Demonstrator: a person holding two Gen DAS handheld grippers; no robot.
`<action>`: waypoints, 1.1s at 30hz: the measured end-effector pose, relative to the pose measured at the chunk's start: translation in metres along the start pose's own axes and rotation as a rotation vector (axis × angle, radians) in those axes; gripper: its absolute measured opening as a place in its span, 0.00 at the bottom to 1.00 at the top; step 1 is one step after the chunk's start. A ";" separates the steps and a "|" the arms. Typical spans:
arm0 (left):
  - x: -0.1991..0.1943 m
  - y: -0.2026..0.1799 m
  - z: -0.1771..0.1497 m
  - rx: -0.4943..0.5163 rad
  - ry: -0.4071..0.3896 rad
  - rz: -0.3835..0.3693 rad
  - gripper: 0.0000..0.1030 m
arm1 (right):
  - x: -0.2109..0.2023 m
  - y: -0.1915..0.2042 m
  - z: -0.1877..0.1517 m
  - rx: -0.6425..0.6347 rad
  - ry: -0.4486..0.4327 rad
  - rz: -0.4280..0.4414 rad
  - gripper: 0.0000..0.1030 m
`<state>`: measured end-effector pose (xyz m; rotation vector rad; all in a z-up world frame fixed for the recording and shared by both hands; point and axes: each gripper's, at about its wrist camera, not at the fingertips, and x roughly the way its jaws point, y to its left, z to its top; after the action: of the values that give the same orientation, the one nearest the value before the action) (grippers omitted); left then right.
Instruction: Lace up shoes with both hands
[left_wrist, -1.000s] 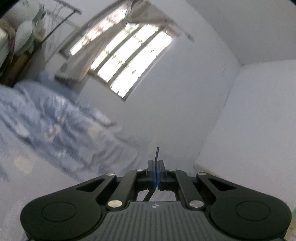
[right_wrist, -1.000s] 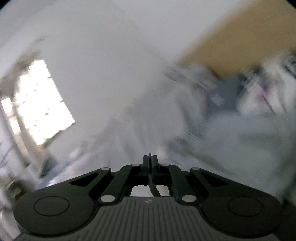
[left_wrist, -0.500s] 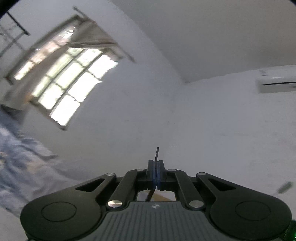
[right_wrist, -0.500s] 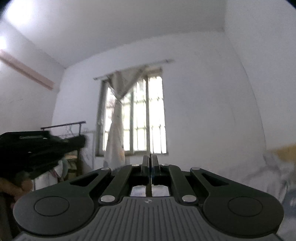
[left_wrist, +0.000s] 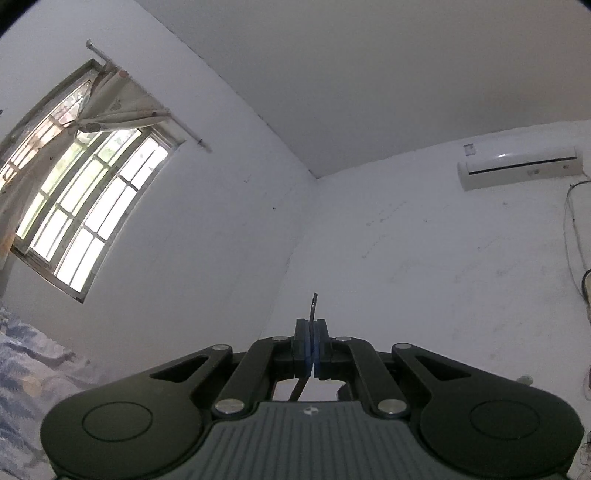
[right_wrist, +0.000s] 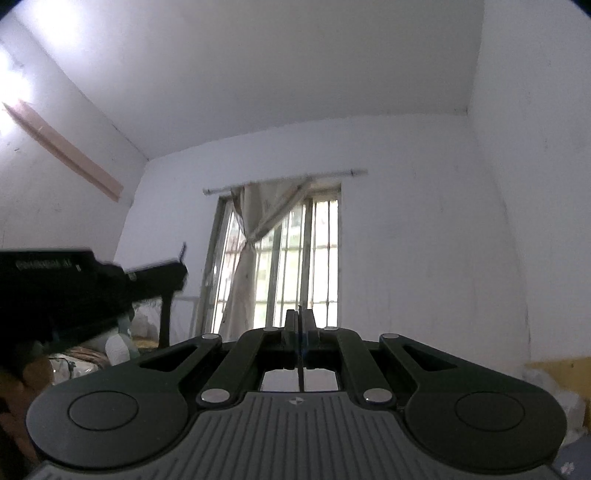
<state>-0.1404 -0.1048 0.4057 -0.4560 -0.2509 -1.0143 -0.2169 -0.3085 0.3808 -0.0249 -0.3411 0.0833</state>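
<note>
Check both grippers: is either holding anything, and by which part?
Left gripper is shut on a dark lace just below its tip, which sticks out past the pads. Right gripper is shut on another lace end.

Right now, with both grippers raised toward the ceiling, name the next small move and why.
Probably ease both hands back down. The left gripper is shut on a dark lace end, and the right gripper pinches a thin lace strand; both cameras show only walls, the window and ceiling, no shoe.

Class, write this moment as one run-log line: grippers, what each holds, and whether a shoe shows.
left gripper: shut on lace end | right gripper: shut on lace | both aimed above level, toward walls, window | shoe: not in view
</note>
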 end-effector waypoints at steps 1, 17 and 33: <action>0.007 -0.002 0.005 -0.002 0.014 0.005 0.00 | 0.004 -0.004 0.003 0.013 0.021 0.000 0.02; 0.017 0.014 0.010 0.010 0.147 0.195 0.00 | 0.011 -0.065 0.018 0.117 0.171 -0.153 0.02; -0.108 0.140 -0.045 0.150 0.325 0.888 0.03 | -0.030 -0.155 -0.141 0.153 0.577 -0.693 0.43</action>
<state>-0.0756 0.0176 0.2878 -0.2137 0.1684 -0.1846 -0.1859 -0.4669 0.2436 0.2179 0.2461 -0.5765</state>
